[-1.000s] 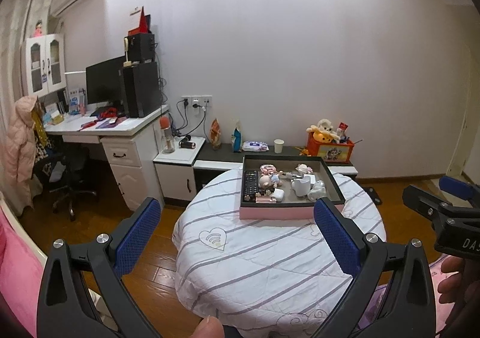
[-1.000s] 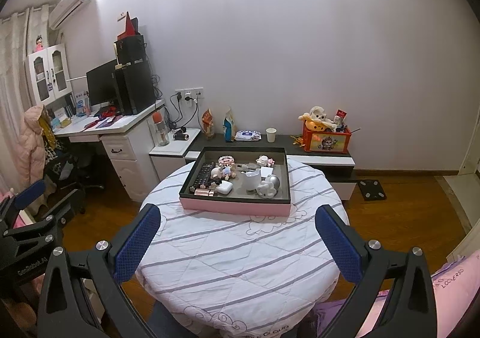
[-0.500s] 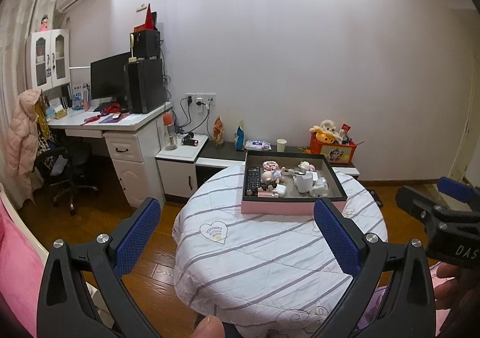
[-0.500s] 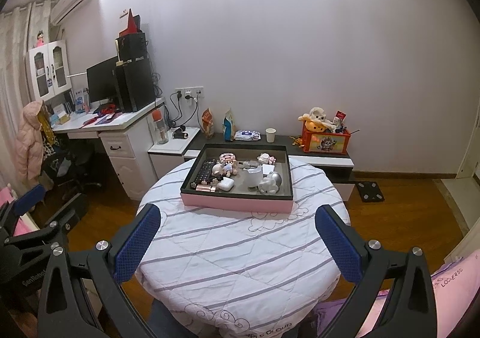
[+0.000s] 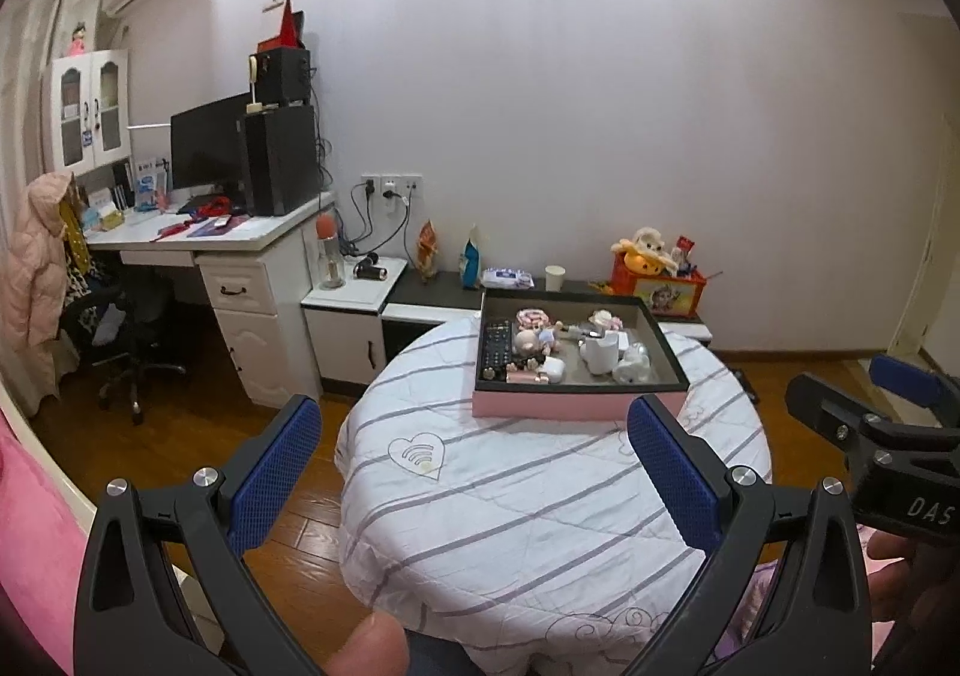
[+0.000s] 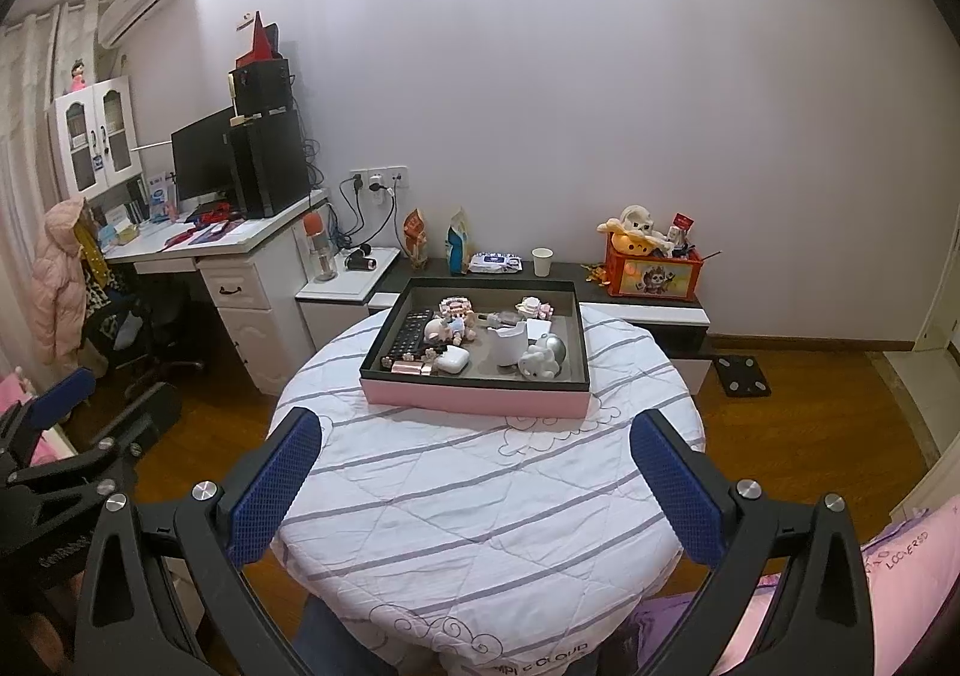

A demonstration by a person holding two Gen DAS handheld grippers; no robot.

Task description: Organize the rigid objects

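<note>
A pink-sided box with a dark inside (image 5: 576, 406) (image 6: 474, 397) stands at the far side of a round table with a striped white cloth (image 5: 540, 496) (image 6: 480, 508). In it lie a black remote (image 5: 497, 343) (image 6: 409, 329), a white cup (image 5: 600, 353) (image 6: 510, 345), a white earbud case (image 6: 451, 359), small figurines and other bits. My left gripper (image 5: 474, 448) and right gripper (image 6: 474, 460) are both open and empty, held well back from the box over the table's near side.
A white desk with a monitor and computer tower (image 5: 264, 160) stands at the left, with a black office chair (image 5: 126, 352) beneath. A low cabinet behind the table bears a paper cup (image 6: 542, 261) and an orange toy box (image 6: 651, 268). Wooden floor lies around the table.
Both grippers have drifted slightly, so the table and box sit a little differently in view. Both stay open and empty. Nothing in the box has moved.
</note>
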